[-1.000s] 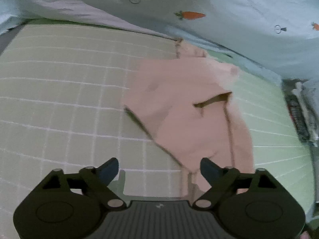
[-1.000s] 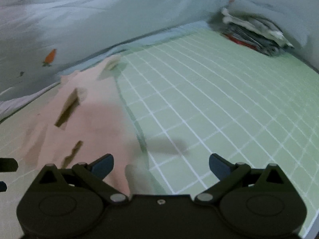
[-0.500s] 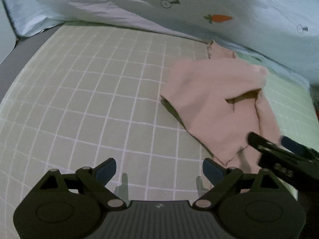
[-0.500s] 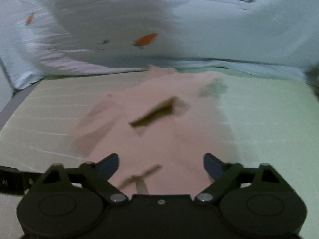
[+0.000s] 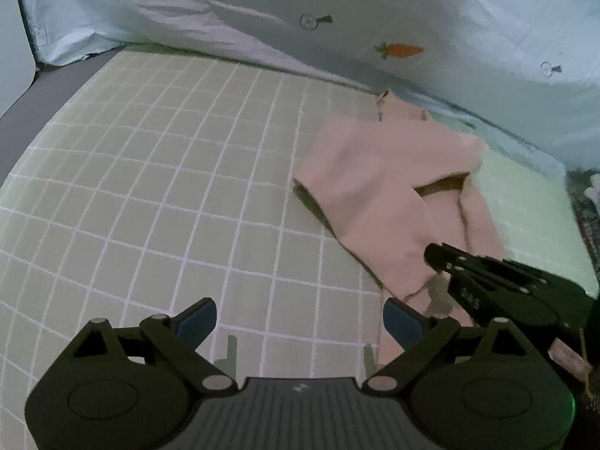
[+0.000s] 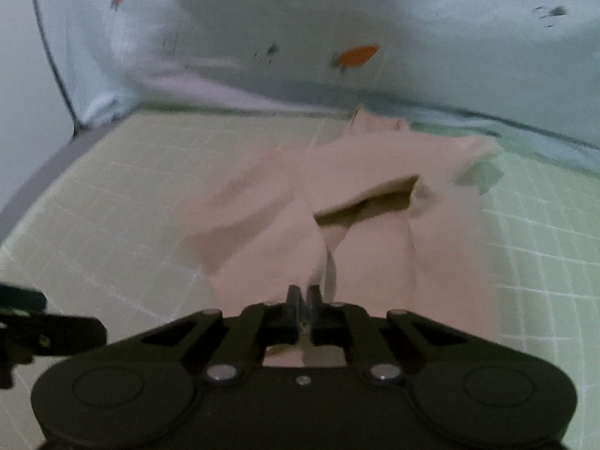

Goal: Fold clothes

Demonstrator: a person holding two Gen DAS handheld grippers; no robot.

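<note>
While the pink garment point(image 5: 378, 183) lies crumpled on the green gridded mat point(image 5: 157, 187), its far edge reaches the pale blue carrot-print sheet point(image 5: 375, 11) that rises behind the mat; the right tool point(image 6: 304, 305) is clenched on a fold at the garment's near edge, its two fingers drawn together with pink cloth pinched between them; the left tool point(image 5: 298, 320) is released, fingers spread wide apart above bare mat, just left of the garment's near corner; in the left wrist view the right tool point(image 5: 435, 258) enters from the right and meets the cloth; a stack of folded items point(image 5: 590, 210) sits at the far right edge, blurred.
</note>
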